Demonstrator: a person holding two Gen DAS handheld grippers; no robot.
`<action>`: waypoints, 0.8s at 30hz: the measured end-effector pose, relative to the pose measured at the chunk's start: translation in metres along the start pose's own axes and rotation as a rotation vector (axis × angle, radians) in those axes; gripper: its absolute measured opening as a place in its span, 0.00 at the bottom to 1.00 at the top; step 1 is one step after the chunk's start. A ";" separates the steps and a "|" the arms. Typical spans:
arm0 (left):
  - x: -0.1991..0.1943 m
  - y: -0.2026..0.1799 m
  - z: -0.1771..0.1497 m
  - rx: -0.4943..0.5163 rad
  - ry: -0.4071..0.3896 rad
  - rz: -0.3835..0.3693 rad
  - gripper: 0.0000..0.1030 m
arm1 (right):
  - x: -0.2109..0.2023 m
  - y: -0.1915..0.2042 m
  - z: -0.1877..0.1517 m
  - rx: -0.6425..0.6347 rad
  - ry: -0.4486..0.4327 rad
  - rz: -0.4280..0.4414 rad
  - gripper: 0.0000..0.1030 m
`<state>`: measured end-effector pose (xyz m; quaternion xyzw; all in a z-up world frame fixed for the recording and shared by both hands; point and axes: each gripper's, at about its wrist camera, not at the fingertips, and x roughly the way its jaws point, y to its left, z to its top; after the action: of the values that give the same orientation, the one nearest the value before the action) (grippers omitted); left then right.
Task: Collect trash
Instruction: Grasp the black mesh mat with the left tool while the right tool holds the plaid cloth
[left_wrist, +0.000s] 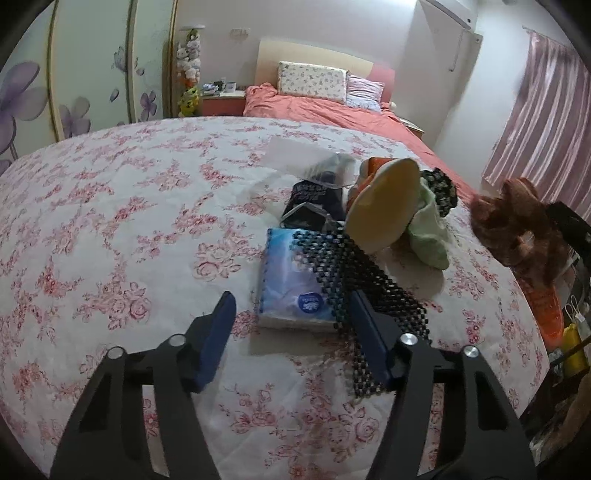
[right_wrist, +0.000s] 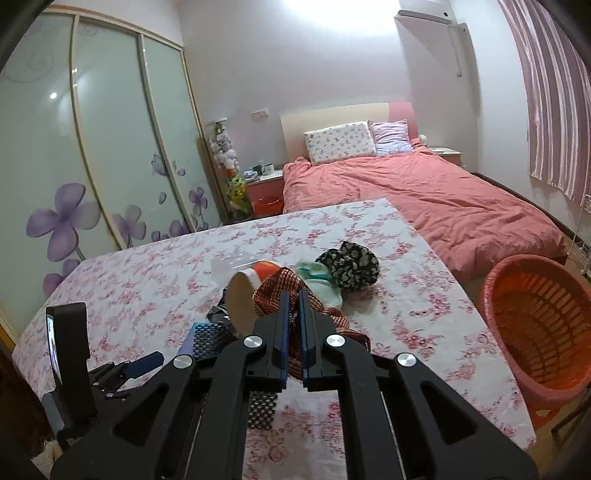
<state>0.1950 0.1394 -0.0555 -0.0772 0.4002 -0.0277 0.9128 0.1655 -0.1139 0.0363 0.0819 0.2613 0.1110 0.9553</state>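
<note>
While the right claw (right_wrist: 293, 295) is closed tight on a strip of reddish-brown woven fabric (right_wrist: 284, 291), that fabric hangs lifted clear of the surface (right_wrist: 147, 273). In the left wrist view the same fabric appears as a blurred brown mass (left_wrist: 517, 229) at the right edge, above the red basket (left_wrist: 546, 310).

The left claw (left_wrist: 291, 314) stands partly apart, with nothing pressed between its blue pads (left_wrist: 218, 332). It hovers low over the flower-patterned cloth, directly in front of a tissue pack (left_wrist: 288, 280). A black-and-white checked strap (left_wrist: 354, 273) lies across the right part of that pack; the right-hand pad sits over this strap, and contact cannot be determined.

Remaining items are grouped beyond the tissue pack:
- a round tan disc (left_wrist: 384, 206), tilted on edge;
- a pale green cloth (left_wrist: 428, 229), just beside the disc;
- a dark floral cloth (right_wrist: 351, 266), touching the green cloth;
- clear plastic wrapping (left_wrist: 295, 155) and dark packets (left_wrist: 314, 199) behind the pack.

The red basket (right_wrist: 535, 325) stands off the surface at its right side, its slatted inner wall visible. A bed with a salmon cover (right_wrist: 424, 195) lies behind.
</note>
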 end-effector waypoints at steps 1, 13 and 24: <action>0.001 0.002 0.000 -0.002 0.003 0.002 0.60 | 0.000 -0.002 -0.001 0.002 0.001 -0.002 0.05; 0.001 0.005 -0.008 -0.002 0.014 -0.004 0.58 | 0.005 -0.014 -0.009 0.020 0.028 -0.013 0.05; -0.009 -0.054 -0.013 0.134 -0.036 -0.069 0.58 | 0.005 -0.027 -0.013 0.050 0.036 -0.022 0.05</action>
<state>0.1795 0.0854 -0.0486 -0.0302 0.3778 -0.0844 0.9215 0.1673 -0.1376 0.0175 0.1007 0.2820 0.0953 0.9493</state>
